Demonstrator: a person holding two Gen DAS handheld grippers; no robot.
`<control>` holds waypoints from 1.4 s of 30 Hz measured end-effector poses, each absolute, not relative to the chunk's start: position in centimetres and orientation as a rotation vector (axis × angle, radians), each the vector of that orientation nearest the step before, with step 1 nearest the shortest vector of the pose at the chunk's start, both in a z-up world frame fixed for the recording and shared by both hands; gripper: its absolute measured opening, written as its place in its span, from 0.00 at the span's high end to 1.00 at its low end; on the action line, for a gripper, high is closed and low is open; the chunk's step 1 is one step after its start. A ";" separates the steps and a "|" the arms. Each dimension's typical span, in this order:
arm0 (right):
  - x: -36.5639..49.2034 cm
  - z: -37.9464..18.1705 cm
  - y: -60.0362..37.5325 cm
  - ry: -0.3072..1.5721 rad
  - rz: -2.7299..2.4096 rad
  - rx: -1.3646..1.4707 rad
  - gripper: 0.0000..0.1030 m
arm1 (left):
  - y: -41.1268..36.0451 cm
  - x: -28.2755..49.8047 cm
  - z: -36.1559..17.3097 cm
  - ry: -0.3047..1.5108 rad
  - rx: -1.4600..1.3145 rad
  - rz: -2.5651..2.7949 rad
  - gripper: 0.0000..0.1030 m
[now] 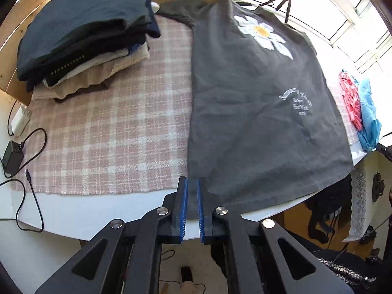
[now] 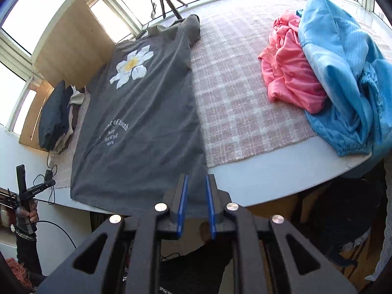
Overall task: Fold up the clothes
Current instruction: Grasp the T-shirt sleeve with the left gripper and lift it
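Observation:
A dark grey T-shirt [image 1: 257, 122] with a white daisy and white lettering lies flat, print up, on the pink plaid cloth [image 1: 110, 134], its hem at the table's near edge. My left gripper [image 1: 192, 180] hangs over the shirt's near left corner, its blue pads a narrow gap apart. Grey cloth shows through the gap with no pull folds. In the right wrist view the T-shirt [image 2: 137, 122] runs away from my right gripper [image 2: 196, 176], which is open over the near right corner. A hand [image 2: 30, 214] holds the left gripper [image 2: 52, 183], apart from the hem.
A stack of folded clothes [image 1: 85, 36] sits at the back left against a wooden panel. A crumpled pink garment [image 2: 289, 73] and a blue one [image 2: 343, 85] lie to the right. A charger and cables [image 1: 13, 156] lie at the left on the white table [image 1: 98, 208].

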State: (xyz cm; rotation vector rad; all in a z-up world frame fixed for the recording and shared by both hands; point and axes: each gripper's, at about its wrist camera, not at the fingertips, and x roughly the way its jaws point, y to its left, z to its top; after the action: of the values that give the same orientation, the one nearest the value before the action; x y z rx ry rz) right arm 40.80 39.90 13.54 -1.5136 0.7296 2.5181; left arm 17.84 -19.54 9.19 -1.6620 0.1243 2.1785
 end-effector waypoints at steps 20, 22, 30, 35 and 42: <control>1.4 4.0 53.5 0.856 2.623 -1.663 0.59 | 22.4 5.8 9.0 0.193 -1.413 1.926 0.93; 0.0 2.1 53.3 0.955 2.619 -1.710 0.78 | 21.7 5.3 8.3 0.160 -1.447 1.943 0.93; -3.9 6.1 46.6 0.925 2.914 -1.605 0.94 | 15.1 2.9 8.2 -0.016 -1.528 2.143 0.94; -3.8 9.6 44.9 0.934 3.094 -1.682 0.93 | 15.7 1.4 6.2 -0.024 -1.564 2.162 0.94; -5.1 5.9 53.2 0.961 2.885 -1.636 0.68 | 25.8 -0.8 3.5 0.257 -1.437 2.125 0.83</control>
State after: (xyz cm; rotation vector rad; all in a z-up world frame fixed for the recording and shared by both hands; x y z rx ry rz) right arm -5.14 53.21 5.88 -1.6355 0.9609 2.8850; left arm -0.77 25.79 3.52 -1.4372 0.2565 2.1249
